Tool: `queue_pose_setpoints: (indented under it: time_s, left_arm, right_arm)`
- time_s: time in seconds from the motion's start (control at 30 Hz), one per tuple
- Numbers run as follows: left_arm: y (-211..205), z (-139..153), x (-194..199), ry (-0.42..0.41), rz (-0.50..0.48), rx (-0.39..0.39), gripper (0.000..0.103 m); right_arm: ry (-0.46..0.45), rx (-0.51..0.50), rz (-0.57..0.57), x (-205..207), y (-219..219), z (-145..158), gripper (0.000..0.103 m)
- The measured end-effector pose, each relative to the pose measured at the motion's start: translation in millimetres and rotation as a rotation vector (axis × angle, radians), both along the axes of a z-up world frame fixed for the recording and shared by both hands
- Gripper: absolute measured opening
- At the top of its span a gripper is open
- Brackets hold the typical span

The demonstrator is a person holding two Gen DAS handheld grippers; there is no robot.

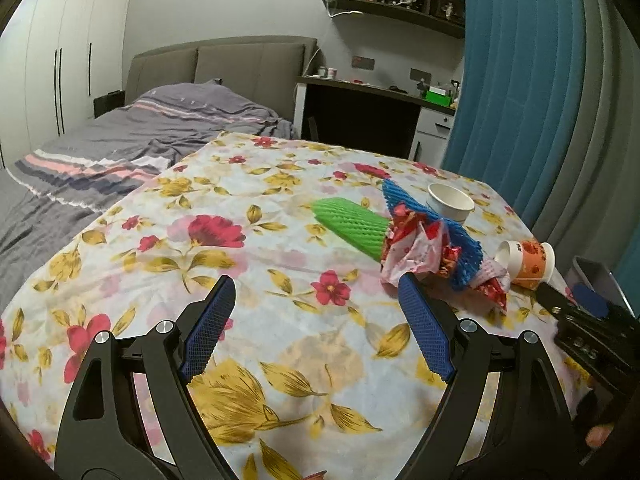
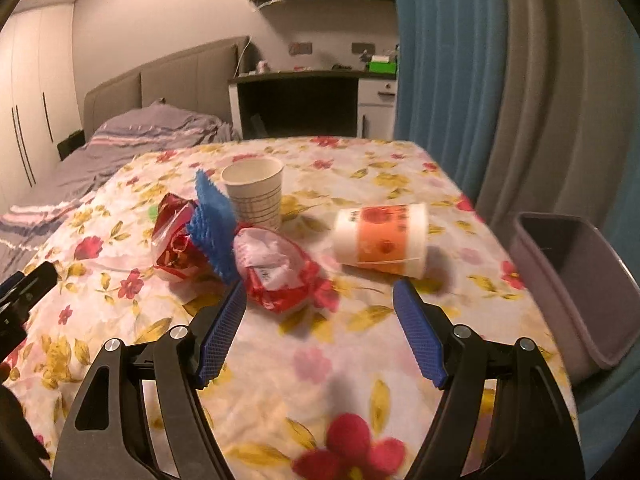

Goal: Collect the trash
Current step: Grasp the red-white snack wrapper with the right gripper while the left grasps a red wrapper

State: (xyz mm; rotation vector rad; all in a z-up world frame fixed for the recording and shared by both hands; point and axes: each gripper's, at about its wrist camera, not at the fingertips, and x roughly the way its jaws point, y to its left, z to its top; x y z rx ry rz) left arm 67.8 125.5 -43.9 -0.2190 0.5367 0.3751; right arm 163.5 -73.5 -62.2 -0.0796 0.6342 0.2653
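Trash lies on the floral tablecloth [image 1: 280, 248]. A green foam net [image 1: 352, 226] lies by a blue foam net [image 1: 430, 226] and red-white wrappers [image 1: 412, 252]. A white paper cup [image 1: 450, 202] stands upright behind them. An orange-white cup [image 1: 528, 262] lies on its side. My left gripper [image 1: 318, 288] is open and empty, short of the wrappers. My right gripper [image 2: 320, 290] is open and empty, just before a red wrapper [image 2: 280, 276] and the tipped cup [image 2: 384, 240]. The blue net [image 2: 212, 220] and the upright cup [image 2: 256, 192] show there too.
A grey bin [image 2: 576, 280] stands off the table's right edge, also in the left wrist view [image 1: 596, 276]. A blue curtain [image 2: 440, 60] hangs behind it. A bed [image 1: 120, 148] lies to the left and a desk [image 1: 360, 92] stands at the back.
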Motion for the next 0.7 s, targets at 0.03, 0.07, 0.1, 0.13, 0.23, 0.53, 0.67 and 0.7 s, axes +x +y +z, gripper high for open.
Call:
queue_pose_setpoints:
  time_s: [0.03, 0.07, 0.1, 0.13, 0.23, 0.53, 0.67, 0.7]
  left_arm:
    - [2, -1, 1, 0.002, 0.0, -0.002, 0.082]
    - [2, -1, 2, 0.004, -0.001, -0.004, 0.082]
    - [4, -2, 3, 0.006, -0.003, -0.008, 0.082]
    - [5, -3, 4, 0.008, -0.004, -0.011, 0.082]
    - [7, -3, 7, 0.012, -0.011, -0.011, 0.082]
    - [3, -9, 15, 0.025, -0.05, -0.018, 0.082]
    - [-3, -10, 18, 0.028, -0.077, -0.024, 0.082]
    - [-4, -10, 19, 0.029, -0.082, -0.025, 0.082]
  right_arm:
    - [0.008, -0.005, 0.006, 4, 5, -3, 0.074]
    - [0.017, -0.011, 0.015, 9, 10, -5, 0.073]
    - [0.025, -0.017, 0.02, 13, 13, -8, 0.072]
    - [0.036, -0.021, 0.026, 17, 17, -11, 0.072]
    - [0.065, -0.024, 0.03, 28, 24, -19, 0.07]
    - [0.138, -0.027, 0.069, 42, 36, -36, 0.038]
    - [0.136, -0.028, 0.082, 39, 35, -36, 0.028]
    - [0.128, -0.031, 0.085, 37, 35, -34, 0.026]
